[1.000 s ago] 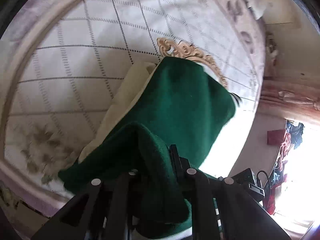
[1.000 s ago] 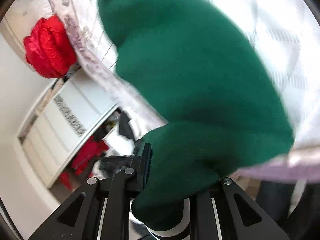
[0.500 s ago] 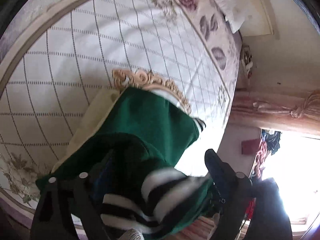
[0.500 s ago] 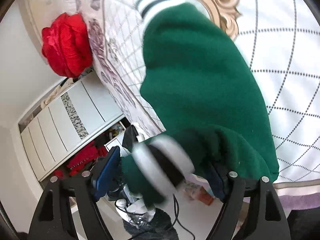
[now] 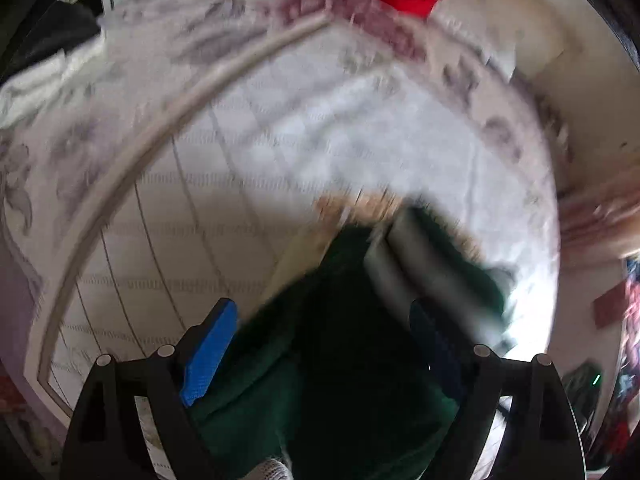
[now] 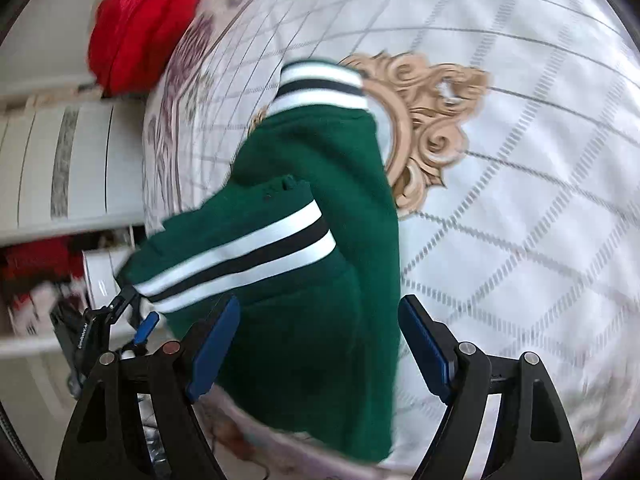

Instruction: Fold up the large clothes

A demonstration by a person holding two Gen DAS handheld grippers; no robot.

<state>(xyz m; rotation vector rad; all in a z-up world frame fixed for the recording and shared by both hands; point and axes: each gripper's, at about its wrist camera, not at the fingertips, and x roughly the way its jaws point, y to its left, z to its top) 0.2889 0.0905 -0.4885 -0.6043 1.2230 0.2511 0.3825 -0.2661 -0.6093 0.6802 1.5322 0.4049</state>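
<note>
A dark green garment (image 6: 320, 168) with white and black stripes lies folded near the bed's edge. Its striped sleeve (image 6: 240, 256) lies across it and a striped cuff (image 6: 320, 84) lies at its far end. My right gripper (image 6: 320, 304) hangs open just above the near part, its blue pads clear of the cloth. In the blurred left wrist view my left gripper (image 5: 320, 308) also stands open over the green garment (image 5: 340, 360), gripping nothing. The left gripper (image 6: 138, 308) shows small by the sleeve's end in the right wrist view.
The garment rests on a white quilted bedspread (image 6: 520, 200) with a gold ornament (image 6: 432, 120) in its middle. A red bundle (image 6: 140, 28) lies at the head of the bed. A white wardrobe (image 6: 60, 160) and floor clutter stand beyond the bed's edge.
Both grippers were shut on green cloth a second ago and now stand open. The garment has dropped onto the bed with its striped sleeve across it. Both views have swung and pulled back.
</note>
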